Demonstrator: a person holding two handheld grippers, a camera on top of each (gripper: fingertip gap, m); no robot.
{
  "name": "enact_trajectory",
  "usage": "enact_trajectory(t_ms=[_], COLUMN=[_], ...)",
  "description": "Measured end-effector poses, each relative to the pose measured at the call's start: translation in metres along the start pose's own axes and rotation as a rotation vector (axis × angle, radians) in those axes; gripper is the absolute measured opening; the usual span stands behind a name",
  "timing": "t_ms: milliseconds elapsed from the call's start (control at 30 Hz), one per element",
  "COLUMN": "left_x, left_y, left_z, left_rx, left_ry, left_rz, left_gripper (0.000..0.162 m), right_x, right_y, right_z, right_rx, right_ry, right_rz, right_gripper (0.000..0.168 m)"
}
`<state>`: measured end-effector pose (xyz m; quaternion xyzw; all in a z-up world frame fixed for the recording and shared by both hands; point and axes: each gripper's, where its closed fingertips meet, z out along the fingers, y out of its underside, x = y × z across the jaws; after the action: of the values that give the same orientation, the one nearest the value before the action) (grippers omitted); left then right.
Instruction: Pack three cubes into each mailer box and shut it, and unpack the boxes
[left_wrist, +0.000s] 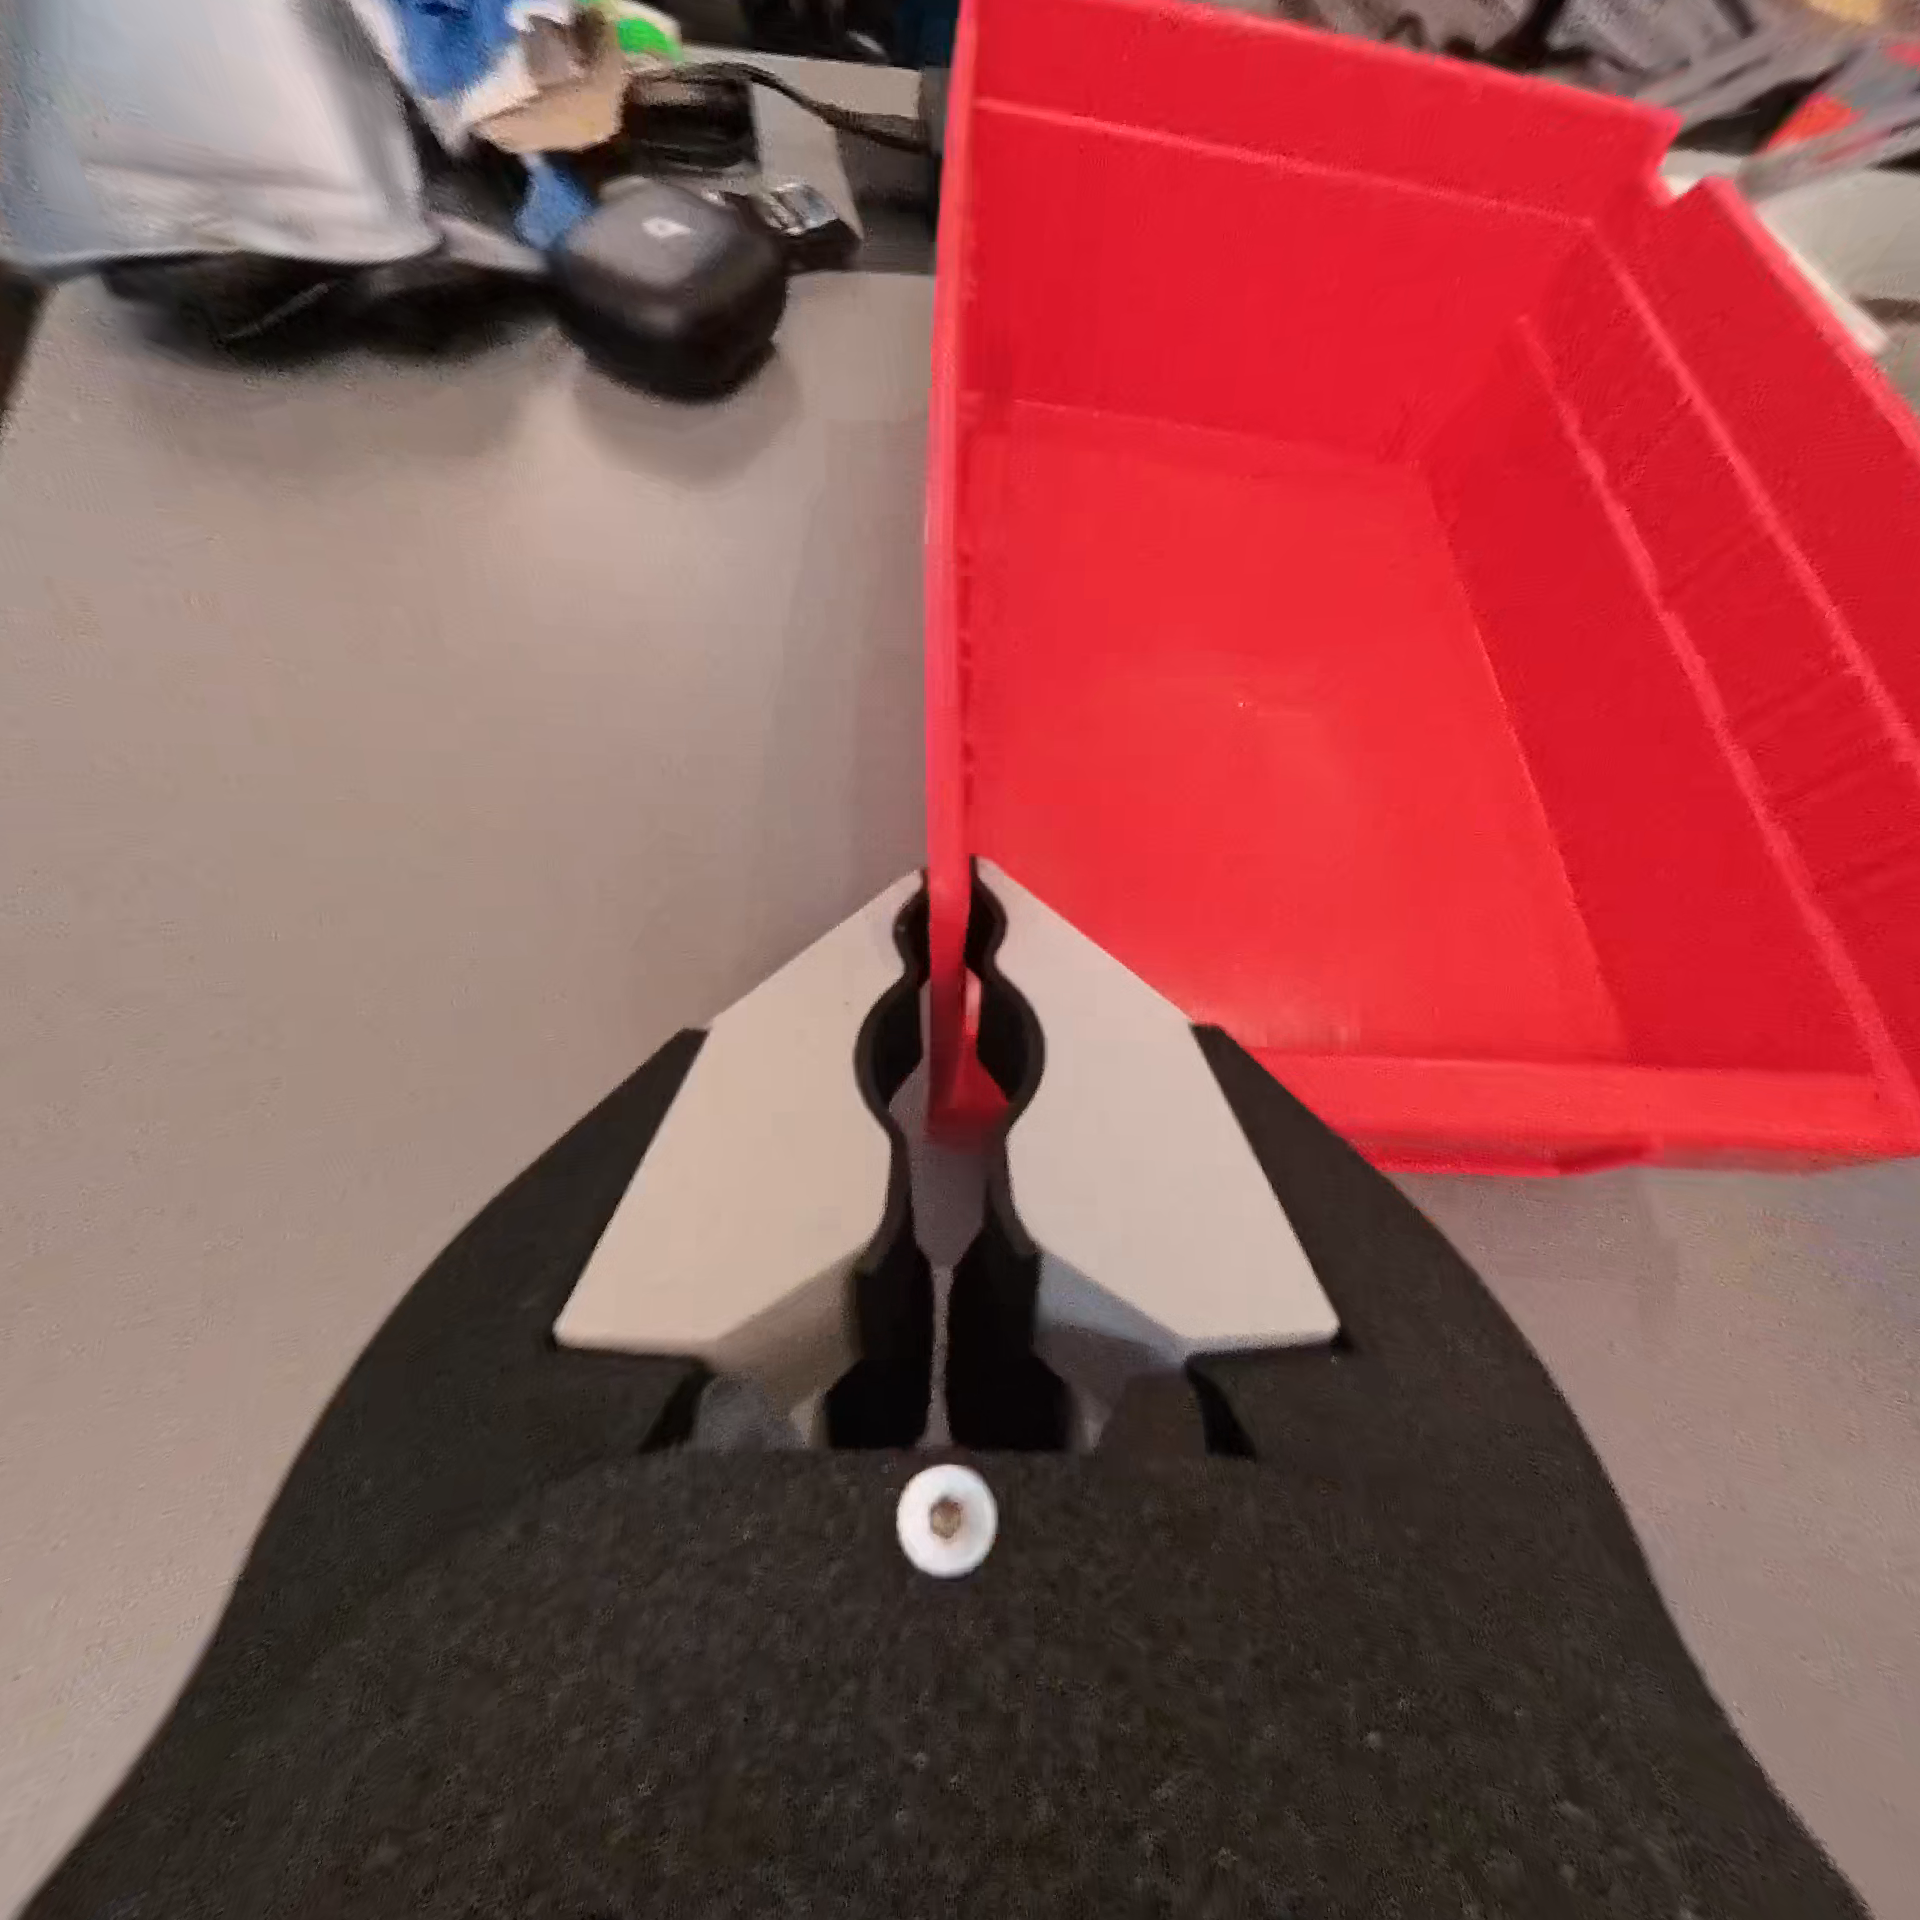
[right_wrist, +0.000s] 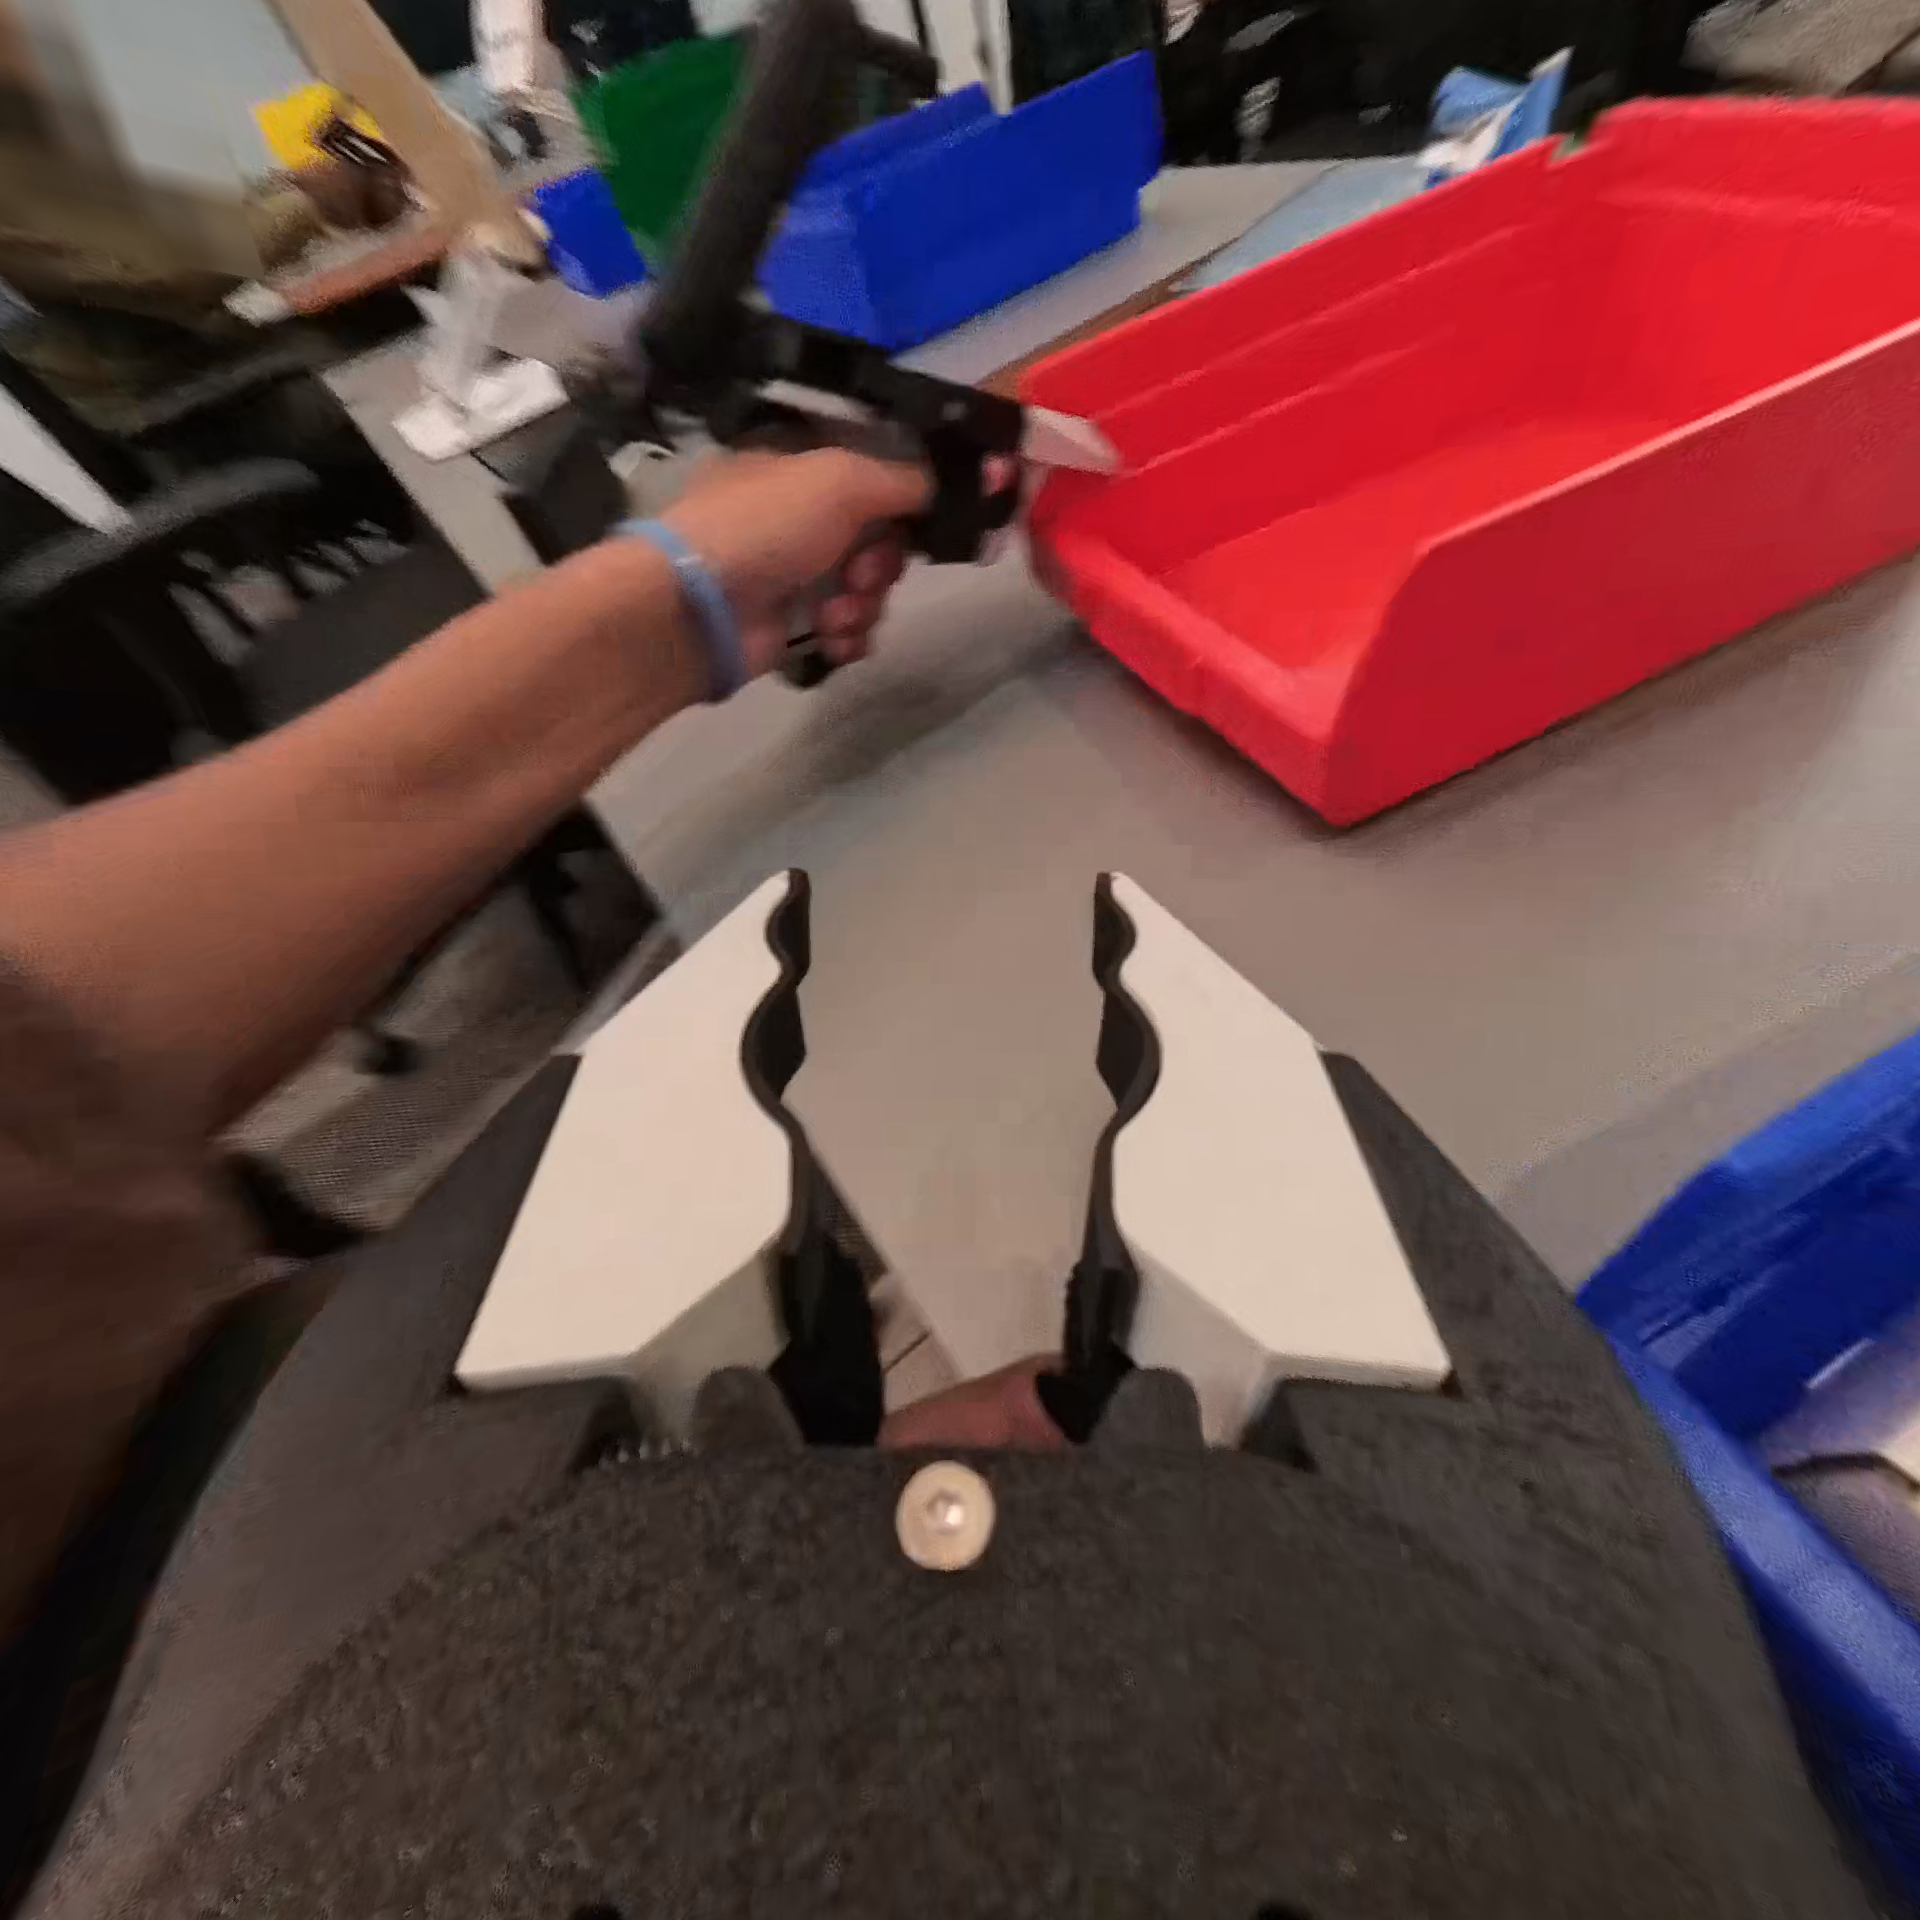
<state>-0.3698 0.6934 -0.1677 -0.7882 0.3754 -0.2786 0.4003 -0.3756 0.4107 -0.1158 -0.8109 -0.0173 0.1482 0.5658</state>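
In the left wrist view, the side wall of a red storage bin (left_wrist: 1351, 675) is being pinched by the left gripper (left_wrist: 951, 904), the bin resting on the grey counter (left_wrist: 416, 727). In the right wrist view, the right gripper (right_wrist: 948, 894) is being held spread above the counter, nothing between its fingers; a blue bin (right_wrist: 1787, 1351) is being shown at its right. No mailer box or cube is being shown

Red bin (left_wrist: 1299, 727) — ridged matt plastic; tabletop (left_wrist: 416, 727) smooth, matt grey; claw (right_wrist: 948, 904) housing rough black.
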Motion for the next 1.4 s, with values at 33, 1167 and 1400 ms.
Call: enact_trajectory(t_ms=[33, 1167, 1400], left_x=[0.003, 0.444, 0.657], left_y=[0.011, -0.205, -0.135], left_z=[-0.016, -0.108, 0.013], left_rx=[0.022, 0.743, 0.554], left_ry=[-0.072, -0.231, 0.095], left_rz=[-0.016, 0.344, 0.240], left_gripper=[0.001, 0.000, 0.002], right_x=[0.010, 0.305, 0.436], right_y=[0.004, -0.191, -0.078], right_z=[0.010, -0.332, -0.504], right_rx=[0.014, 0.557, 0.357], right_ry=[0.094, 0.908, 1.106], right_rz=[-0.055, 0.126, 0.210], right_gripper=[0.055, 0.003, 0.004])
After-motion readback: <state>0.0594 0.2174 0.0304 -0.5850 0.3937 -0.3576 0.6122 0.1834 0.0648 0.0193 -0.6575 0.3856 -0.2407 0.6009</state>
